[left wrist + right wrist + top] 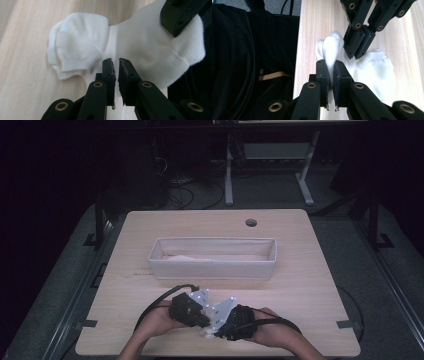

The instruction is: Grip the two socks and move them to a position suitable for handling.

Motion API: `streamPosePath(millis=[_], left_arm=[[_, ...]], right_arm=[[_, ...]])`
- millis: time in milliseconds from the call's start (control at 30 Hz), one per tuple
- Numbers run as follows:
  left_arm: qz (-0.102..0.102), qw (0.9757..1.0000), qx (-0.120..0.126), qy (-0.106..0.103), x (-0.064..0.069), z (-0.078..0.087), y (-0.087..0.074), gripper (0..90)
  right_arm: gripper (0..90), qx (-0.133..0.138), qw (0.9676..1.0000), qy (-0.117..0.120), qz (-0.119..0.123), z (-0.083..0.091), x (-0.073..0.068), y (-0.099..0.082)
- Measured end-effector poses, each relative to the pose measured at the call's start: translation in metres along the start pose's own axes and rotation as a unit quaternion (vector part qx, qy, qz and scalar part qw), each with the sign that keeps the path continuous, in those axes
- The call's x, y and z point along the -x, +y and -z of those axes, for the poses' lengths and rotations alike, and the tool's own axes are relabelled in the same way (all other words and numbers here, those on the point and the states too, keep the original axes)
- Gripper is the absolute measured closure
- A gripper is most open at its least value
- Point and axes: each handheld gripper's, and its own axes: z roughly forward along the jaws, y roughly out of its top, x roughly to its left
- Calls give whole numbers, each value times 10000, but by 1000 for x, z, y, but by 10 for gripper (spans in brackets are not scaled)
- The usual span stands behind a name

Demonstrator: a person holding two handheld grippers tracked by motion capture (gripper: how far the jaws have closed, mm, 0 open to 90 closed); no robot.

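Together both tools, left (116, 62) and right (331, 65), pinch the white sock (150, 50) between nearly closed jaws.

Matte black two-jaw left gripper (116, 65) with brass-coloured rivets, matching black right gripper (331, 67), trailing black cables (160, 299), pale grey three-cornered plates (221, 311)

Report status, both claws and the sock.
Left claw shut on white knit sock. Right claw shut on its folded end. Long fabric bin beyond.
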Motion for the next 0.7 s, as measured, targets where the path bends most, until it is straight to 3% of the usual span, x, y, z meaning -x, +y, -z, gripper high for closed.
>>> streamPosePath(millis=[133, 267, 567, 700], left_arm=[[2, 9999, -86, -65, 1, -2, -1, 831], [-2, 9995, -275, -181, 2, -15, -3, 833], [1, 9998, -54, -197, 2, -6, -2, 830], [-69, 9990, -237, -370, 4, -15, -2, 835]], right_arm=[[839, 9, 10000, -17, 12, 3, -2, 2], [839, 1, 10000, -14, 51, 3, -2, 4], [838, 28, 10000, 74, 59, 4, -5, 5], [839, 169, 9997, 108, 99, 10, -6, 9]])
